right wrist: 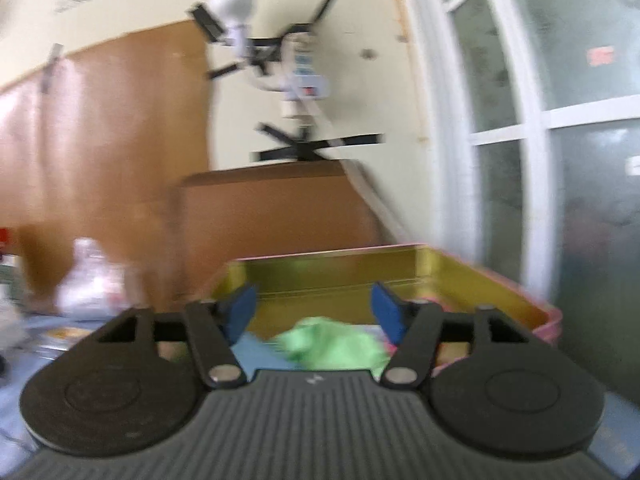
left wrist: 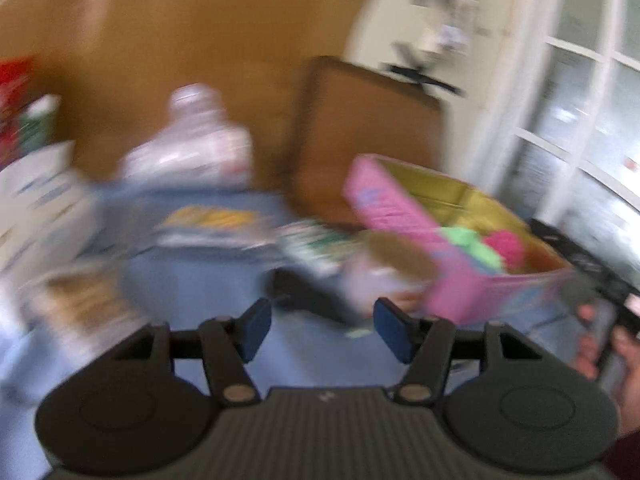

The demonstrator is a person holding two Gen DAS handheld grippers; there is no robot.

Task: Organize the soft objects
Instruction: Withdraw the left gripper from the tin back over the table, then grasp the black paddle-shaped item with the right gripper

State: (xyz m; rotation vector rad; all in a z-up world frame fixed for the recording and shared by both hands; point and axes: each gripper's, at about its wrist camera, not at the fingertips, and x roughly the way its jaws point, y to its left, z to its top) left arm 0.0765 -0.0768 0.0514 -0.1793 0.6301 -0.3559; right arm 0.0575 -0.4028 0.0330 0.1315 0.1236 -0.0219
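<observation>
We read the job as partly done. The pink box (left wrist: 404, 216) w/ its gold inside sat at the right of the blue counter (left wrist: 192, 280), and a green soft item (right wrist: 332, 344) plus a magenta one (left wrist: 505, 248) already lay in it. Left gripper (left wrist: 322, 330): jaws apart, nothing btw them, over bare counter just short of a blurred heap near the box's side. Right gripper (right wrist: 312, 312): jaws apart too, empty, pointing over the box w/ the green item below. Left to do, as we judged: the dark soft-looking thing (left wrist: 304, 292) and pale bits beside it still lay outside; blur hid what they were.
</observation>
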